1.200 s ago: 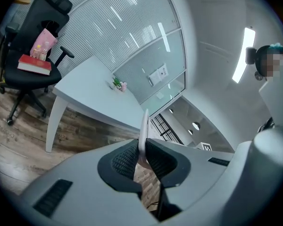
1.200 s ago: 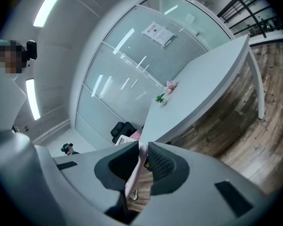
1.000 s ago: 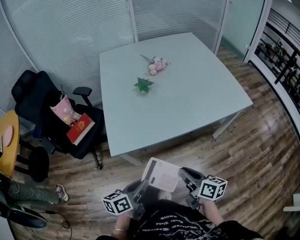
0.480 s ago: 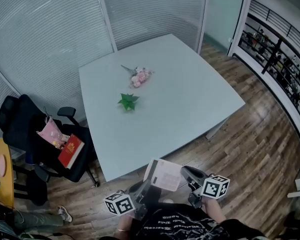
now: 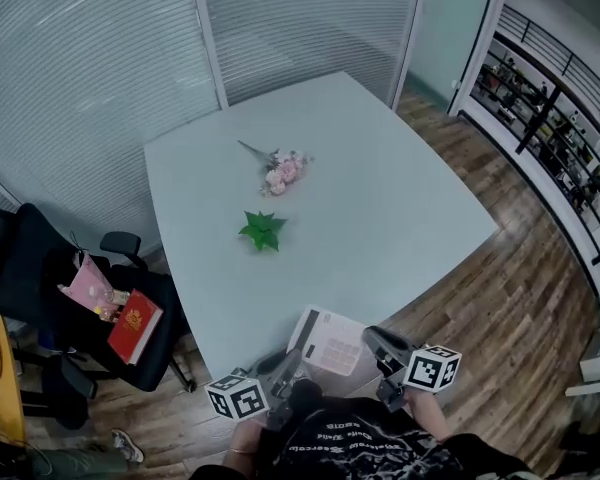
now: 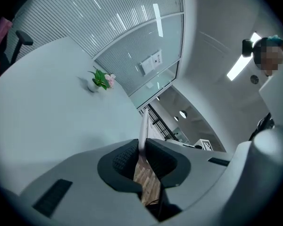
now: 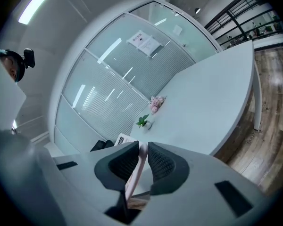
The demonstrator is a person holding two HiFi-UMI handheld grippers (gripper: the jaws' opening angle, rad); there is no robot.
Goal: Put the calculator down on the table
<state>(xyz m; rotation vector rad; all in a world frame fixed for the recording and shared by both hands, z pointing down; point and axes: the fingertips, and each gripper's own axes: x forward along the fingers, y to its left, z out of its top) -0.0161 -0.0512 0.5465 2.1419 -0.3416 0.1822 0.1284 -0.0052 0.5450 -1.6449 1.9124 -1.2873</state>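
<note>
Tabletop [image 5: 400, 218] edge is lying right by a calculator [image 5: 330, 340] that both tongs are carrying.
Left tongs [image 5: 286, 368] and right tongs [image 5: 378, 346] are each pinching an opposite side of the thin calculator, nearly closed on it, probably to keep it flat for setting down. Bare surface is opening just past the near edge. A green sprig [image 5: 263, 230] and pink flowers [image 5: 283, 171] are sitting well apart farther in, before the glass partition [image 5: 110, 58].

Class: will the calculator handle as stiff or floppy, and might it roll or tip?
Probably stiff: the calculator spans flat between left gripper and right gripper, pinched only at its edges. Thin and flat, so unlikely to roll.
</note>
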